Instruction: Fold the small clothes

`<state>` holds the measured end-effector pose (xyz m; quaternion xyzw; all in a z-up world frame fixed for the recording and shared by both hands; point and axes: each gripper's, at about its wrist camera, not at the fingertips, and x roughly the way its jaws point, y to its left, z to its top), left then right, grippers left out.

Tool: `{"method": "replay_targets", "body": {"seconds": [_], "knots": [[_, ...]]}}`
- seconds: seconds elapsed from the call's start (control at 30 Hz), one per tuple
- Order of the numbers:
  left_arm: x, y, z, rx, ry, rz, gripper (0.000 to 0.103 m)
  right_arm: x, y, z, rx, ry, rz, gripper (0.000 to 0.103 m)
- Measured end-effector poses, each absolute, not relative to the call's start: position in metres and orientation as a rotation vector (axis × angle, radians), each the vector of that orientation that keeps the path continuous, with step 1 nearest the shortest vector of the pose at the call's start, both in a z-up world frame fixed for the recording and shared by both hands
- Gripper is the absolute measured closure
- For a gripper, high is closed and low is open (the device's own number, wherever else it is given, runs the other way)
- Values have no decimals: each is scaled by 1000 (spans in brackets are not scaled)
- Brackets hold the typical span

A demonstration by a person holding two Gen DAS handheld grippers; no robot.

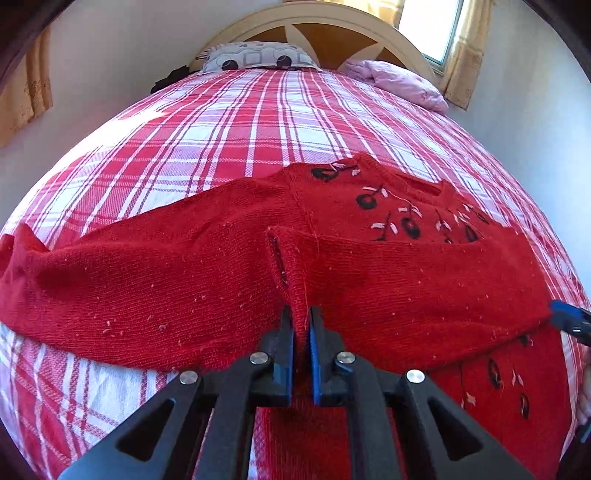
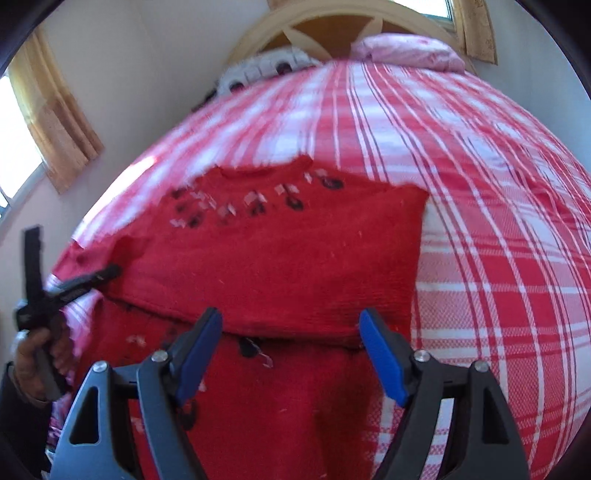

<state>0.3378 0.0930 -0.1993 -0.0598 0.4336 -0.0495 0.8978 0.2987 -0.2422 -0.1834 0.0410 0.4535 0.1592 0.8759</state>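
A small red knitted sweater [image 1: 229, 273] with black and white embroidered flowers lies on the bed, its lower part folded up over the chest. One sleeve stretches out to the left. My left gripper [image 1: 302, 325] is shut on a pinched ridge of the folded sweater edge. The sweater also shows in the right wrist view [image 2: 280, 266], folded across. My right gripper [image 2: 291, 332] is open and empty, just above the fold's near edge. The left gripper [image 2: 107, 275] shows at the left of the right wrist view, at the sweater's left edge.
The bed has a red and white checked cover [image 1: 229, 125]. A patterned pillow [image 1: 255, 57] and a pink pillow [image 1: 402, 83] lie by the arched headboard [image 1: 332, 22]. Curtained windows are on both sides. The right gripper's blue pad [image 1: 570, 319] shows at the right edge.
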Motion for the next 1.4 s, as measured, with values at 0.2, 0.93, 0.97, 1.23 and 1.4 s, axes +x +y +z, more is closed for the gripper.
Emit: {"method": "replay_targets", "body": {"seconds": [0.2, 0.93, 0.97, 1.23, 1.4], "knots": [[319, 97, -185, -73, 830, -95, 95, 287, -240, -176, 41, 940, 324, 23], [323, 86, -198, -27, 859, -97, 94, 285, -202, -177, -41, 973, 383, 20], [324, 84, -202, -18, 867, -91, 94, 286, -199, -174, -34, 962, 400, 20], [316, 94, -204, -90, 873, -166, 54, 313, -183, -207, -60, 1023, 369, 20], [300, 107, -186, -104, 821, -159, 30, 303, -179, -205, -114, 1005, 363, 20]]}}
